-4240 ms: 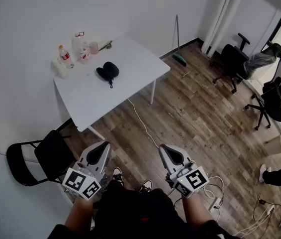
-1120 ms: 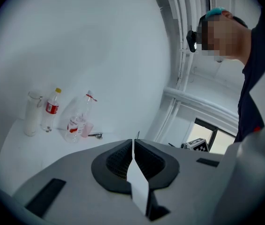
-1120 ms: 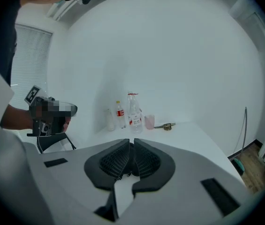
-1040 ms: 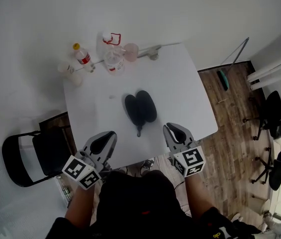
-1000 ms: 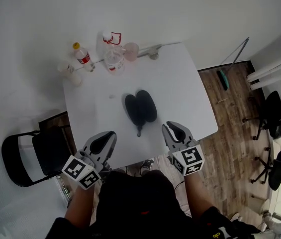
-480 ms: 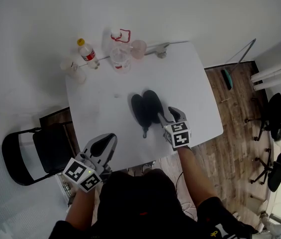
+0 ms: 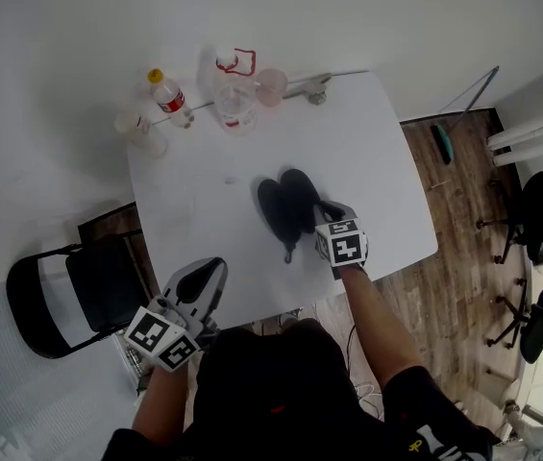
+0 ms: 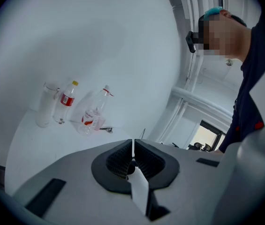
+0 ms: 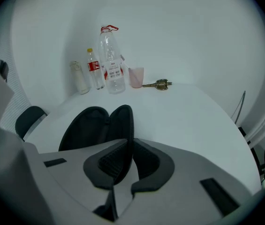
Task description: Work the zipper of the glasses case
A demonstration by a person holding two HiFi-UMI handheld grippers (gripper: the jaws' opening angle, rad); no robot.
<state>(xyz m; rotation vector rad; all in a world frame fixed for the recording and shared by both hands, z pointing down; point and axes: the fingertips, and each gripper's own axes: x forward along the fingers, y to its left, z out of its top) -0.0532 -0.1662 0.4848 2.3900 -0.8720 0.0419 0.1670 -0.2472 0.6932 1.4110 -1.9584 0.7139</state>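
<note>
Black case [image 7: 279,207] — light, stiffish, likely slides; right gripper [image 7: 322,210] just closed, pinching its right rim; left gripper [image 7: 210,266] pressed together, empty — grab near-end pull [image 7: 288,254].

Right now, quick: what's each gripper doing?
Left gripper: jaws shut, empty.
Right gripper: jaws have just been closing, now pinching the rim of the glasses case.

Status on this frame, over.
Left claw shut, empty, clear of case. Right claw just closed on rim of open case. Bottles at far edge, nothing in the way.
</note>
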